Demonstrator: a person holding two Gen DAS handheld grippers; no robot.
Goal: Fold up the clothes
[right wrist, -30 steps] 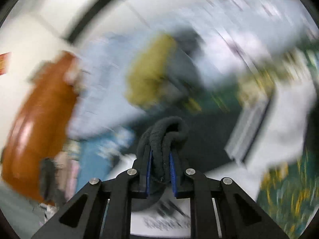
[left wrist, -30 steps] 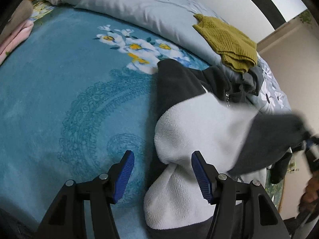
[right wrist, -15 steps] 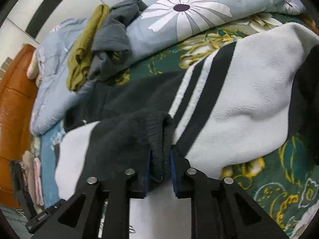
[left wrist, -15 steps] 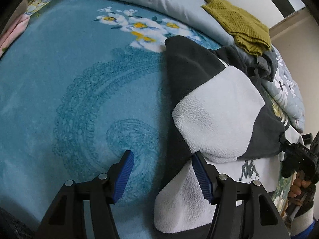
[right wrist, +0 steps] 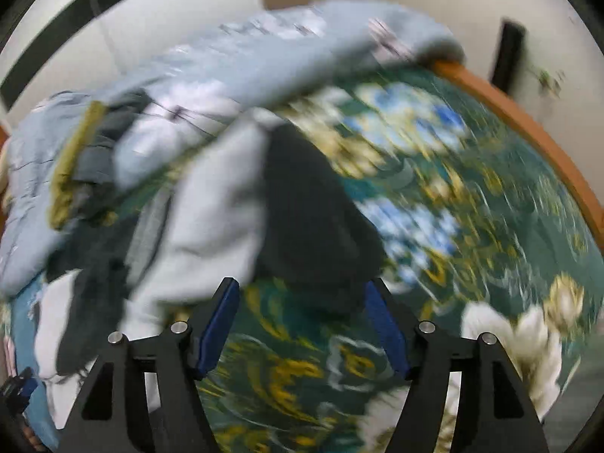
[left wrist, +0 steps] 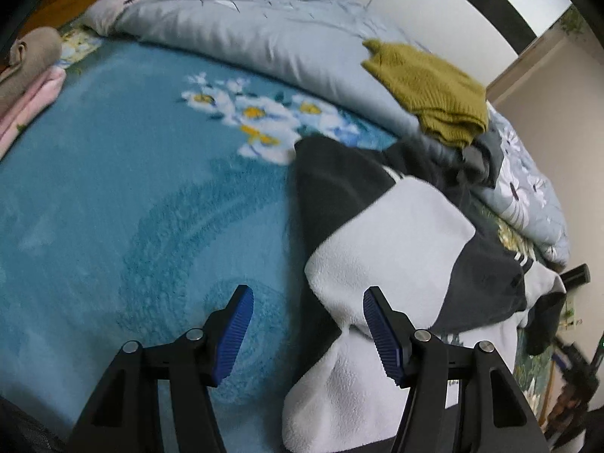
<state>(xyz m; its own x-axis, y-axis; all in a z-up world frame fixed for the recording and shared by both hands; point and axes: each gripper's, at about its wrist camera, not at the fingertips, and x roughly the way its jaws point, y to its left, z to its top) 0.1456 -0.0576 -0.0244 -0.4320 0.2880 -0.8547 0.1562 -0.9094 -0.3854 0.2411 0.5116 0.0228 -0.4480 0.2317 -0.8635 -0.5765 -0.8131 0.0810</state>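
Black-and-white fleece (left wrist: 389,241) lies rumpled (sleeve folded over); both grippers' fingers (left wrist: 307,334) (right wrist: 302,330) spread wide, empty.

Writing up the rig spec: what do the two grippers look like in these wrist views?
The left gripper and right gripper look the same: matte black angular linkage arms with triangular cutouts, round silver pivot pins, and two fingers faced with ribbed blue pads. No cables or markings show. In the right view blur softens detail.
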